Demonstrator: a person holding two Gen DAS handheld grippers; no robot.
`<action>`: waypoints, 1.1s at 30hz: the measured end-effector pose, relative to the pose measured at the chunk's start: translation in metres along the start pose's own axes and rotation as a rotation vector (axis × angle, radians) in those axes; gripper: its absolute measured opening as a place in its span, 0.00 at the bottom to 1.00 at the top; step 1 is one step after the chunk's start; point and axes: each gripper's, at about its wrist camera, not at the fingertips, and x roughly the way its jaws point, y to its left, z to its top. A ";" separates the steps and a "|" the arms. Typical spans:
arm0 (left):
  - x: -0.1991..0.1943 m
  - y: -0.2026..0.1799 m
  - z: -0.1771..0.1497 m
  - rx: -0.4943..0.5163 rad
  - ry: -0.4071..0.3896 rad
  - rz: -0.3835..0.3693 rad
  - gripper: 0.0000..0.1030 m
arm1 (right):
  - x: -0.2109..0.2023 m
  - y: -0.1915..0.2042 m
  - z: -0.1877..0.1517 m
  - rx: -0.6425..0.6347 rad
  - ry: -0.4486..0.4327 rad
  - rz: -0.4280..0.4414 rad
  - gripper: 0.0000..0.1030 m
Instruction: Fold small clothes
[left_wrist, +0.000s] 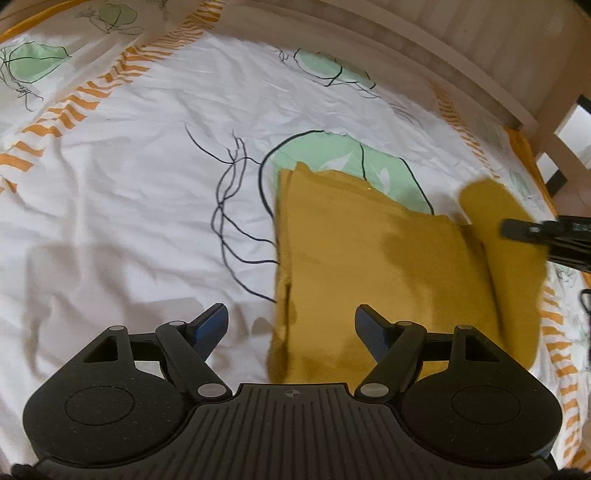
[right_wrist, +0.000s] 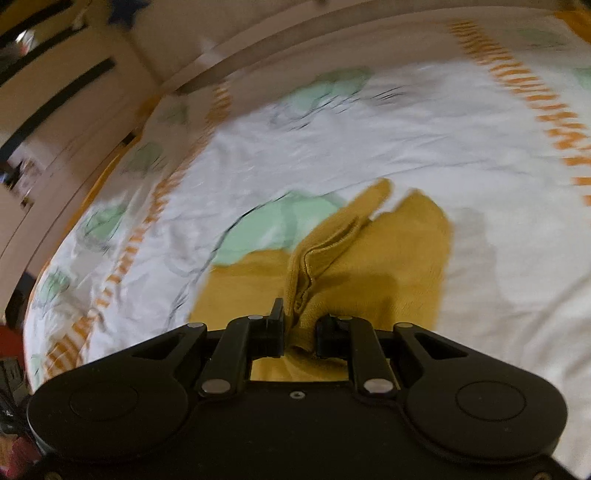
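A mustard-yellow knit garment (left_wrist: 369, 266) lies partly folded on the white bedsheet printed with green shapes and orange stripes (left_wrist: 129, 177), toward its right side. The right gripper (right_wrist: 300, 328) is clenched on a bunched edge, lifting it. The left gripper (left_wrist: 290, 325) hangs released above the garment's near-left edge. Bare sheet spreads left; a pale wooden bed frame (left_wrist: 461, 74) borders the far side.

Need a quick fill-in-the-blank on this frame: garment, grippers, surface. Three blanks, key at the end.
1. The garment being folded is ____ in colour.
2. The ____ gripper is shut on a bunched part of the garment.
3. The left gripper is ____ and holds nothing.
4. The garment lies on a white bedsheet with orange stripes and ____ patches.

Missing words: mustard yellow; right; open; green
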 end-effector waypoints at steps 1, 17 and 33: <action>-0.001 0.003 0.000 -0.004 0.000 0.000 0.72 | 0.010 0.011 -0.003 -0.019 0.015 0.008 0.23; -0.005 0.022 0.017 -0.013 0.003 -0.033 0.72 | 0.003 0.060 -0.035 -0.159 -0.096 0.094 0.77; 0.038 -0.015 0.042 -0.049 0.123 -0.166 0.72 | -0.007 0.095 -0.129 -0.608 -0.095 -0.128 0.90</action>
